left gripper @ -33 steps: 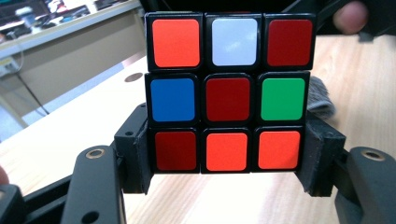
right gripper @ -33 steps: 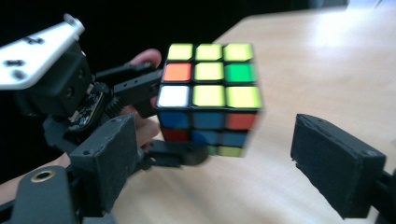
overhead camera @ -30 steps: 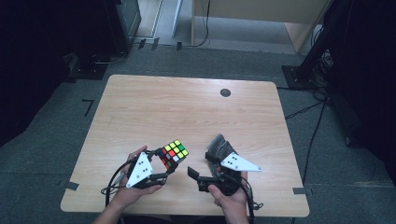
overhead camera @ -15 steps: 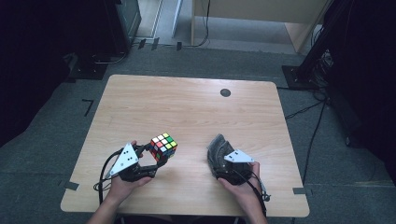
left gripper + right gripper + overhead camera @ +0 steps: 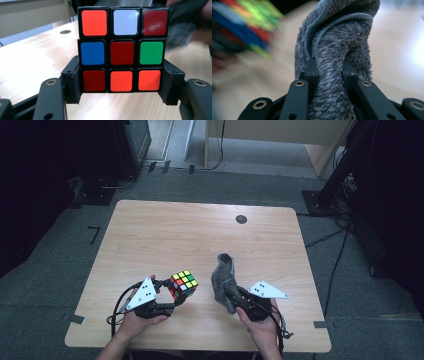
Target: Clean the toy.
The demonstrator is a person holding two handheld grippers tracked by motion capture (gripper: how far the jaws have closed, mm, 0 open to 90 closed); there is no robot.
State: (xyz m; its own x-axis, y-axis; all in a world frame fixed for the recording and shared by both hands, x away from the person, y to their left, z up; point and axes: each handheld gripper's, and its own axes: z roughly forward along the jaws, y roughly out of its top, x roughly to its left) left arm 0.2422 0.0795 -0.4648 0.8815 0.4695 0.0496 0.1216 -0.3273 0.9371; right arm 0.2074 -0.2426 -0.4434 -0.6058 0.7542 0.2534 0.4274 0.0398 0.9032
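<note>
Puzzle cube (image 5: 183,284), stickers scrambled, is raised a little above the near left part of the wooden table (image 5: 165,235), clamped in the left gripper (image 5: 172,292). In the left gripper view the cube (image 5: 122,49) has its bottom row seated between the two black jaws, pads pressing on opposite sides. The upper two rows and the facing side are left bare, probably so that they can be reached.

Just right of the cube, apart from it, hangs a grey fuzzy cloth (image 5: 223,281), bunched and standing up from the right gripper (image 5: 232,296). In the right gripper view the cloth (image 5: 337,52) is pinched as a thick fold between the jaws, which have just been closing and now sit tight on the fabric. The free end rises above the jaw tips, a usable wiping pad.

Judgement: cube held steady as workpiece, cloth held as tool; the wiping of the cube has not begun.

Far side of table: small dark round mark (image 5: 241,219), well apart from both.
</note>
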